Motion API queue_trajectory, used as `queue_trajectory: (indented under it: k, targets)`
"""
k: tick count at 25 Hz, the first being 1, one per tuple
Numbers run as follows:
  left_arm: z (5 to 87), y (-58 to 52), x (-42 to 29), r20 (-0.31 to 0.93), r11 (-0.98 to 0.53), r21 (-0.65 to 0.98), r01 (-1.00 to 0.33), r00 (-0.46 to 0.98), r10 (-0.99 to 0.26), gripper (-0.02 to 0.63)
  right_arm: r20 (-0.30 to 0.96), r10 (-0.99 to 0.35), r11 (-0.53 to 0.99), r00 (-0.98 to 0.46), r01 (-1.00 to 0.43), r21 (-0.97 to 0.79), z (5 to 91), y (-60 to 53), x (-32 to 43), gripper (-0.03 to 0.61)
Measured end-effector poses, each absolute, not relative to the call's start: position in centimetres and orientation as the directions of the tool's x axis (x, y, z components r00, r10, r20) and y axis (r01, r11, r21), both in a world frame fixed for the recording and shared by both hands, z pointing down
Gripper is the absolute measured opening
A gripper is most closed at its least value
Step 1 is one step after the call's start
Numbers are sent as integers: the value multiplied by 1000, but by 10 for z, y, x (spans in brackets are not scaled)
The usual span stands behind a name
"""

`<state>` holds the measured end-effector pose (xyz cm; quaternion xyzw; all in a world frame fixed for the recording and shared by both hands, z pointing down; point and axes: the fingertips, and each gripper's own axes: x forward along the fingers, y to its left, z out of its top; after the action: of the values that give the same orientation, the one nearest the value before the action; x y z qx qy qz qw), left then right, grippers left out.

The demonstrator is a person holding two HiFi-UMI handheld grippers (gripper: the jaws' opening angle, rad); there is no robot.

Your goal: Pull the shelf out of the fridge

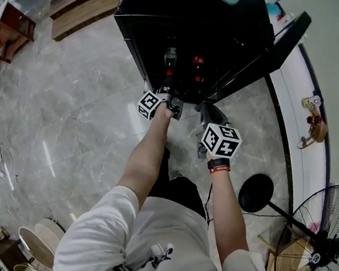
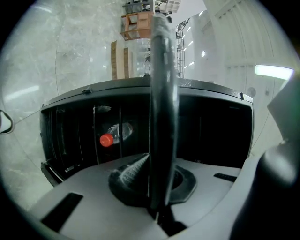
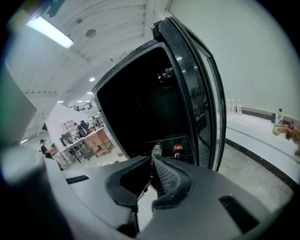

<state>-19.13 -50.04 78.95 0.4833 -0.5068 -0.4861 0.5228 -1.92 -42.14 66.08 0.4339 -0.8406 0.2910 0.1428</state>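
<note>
At the mouth of the black fridge [image 1: 193, 37], whose door [image 1: 277, 41] stands swung open to the right, the left claw [image 2: 161, 164] is pinching the near edge of the shelf [image 2: 161, 84] — a thin dark slab that runs straight away from the pads towards the cabinet. The right claw [image 3: 151, 161] hangs just right of it, a little nearer the person, with its tips pressed together on nothing. So the grip looks made and the haul barely begun. As far as I can judge, most of the shelf sits inside the fridge, and nearly the whole slide out remains.

The head view alone gives the layout — both arms, the two claws side by side, the floor [image 1: 68, 120] below — but not what the left pads hold. The left gripper view settles that, and shows a red-capped bottle [image 2: 111, 136] in the dark interior. The right gripper view shows the door's inner face and, far left, people [image 3: 44, 147] at a worktop [image 3: 89, 140], which the others miss.
</note>
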Motion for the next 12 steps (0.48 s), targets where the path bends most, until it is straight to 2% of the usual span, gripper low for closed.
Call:
queue_trajectory:
  k: [12]
  targets:
    - [774,-459,-179,79,79,997,-20,36,-996,28,505,-623,455,-597,-802,-387,656,-403,-13,18]
